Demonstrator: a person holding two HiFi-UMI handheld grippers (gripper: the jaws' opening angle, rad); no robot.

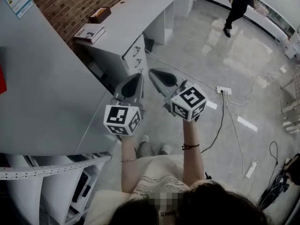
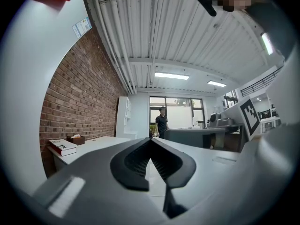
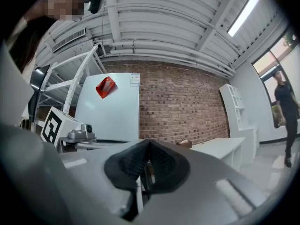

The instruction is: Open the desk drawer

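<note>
At the far left a pale curved panel (image 1: 42, 88) fills the head view, with a brick wall (image 1: 70, 3) behind it. Next comes the white counter (image 1: 136, 13), with a book (image 1: 89, 33) and a tissue box (image 1: 100, 14) at its left end. The desk drawer (image 1: 135, 51) sits in the counter's front face, shut flush, handle outward. Nearer the camera, the left hand-held gripper (image 1: 136, 80) is held level, jaws narrow, tips together with nothing between them. Just beside it the right hand-held gripper (image 1: 155, 74) is likewise closed and empty, near the drawer but apart from it. Farther right a power strip (image 1: 223, 90) lies on the floor (image 1: 211, 46), and a person (image 1: 239, 6) walks at the top.
</note>
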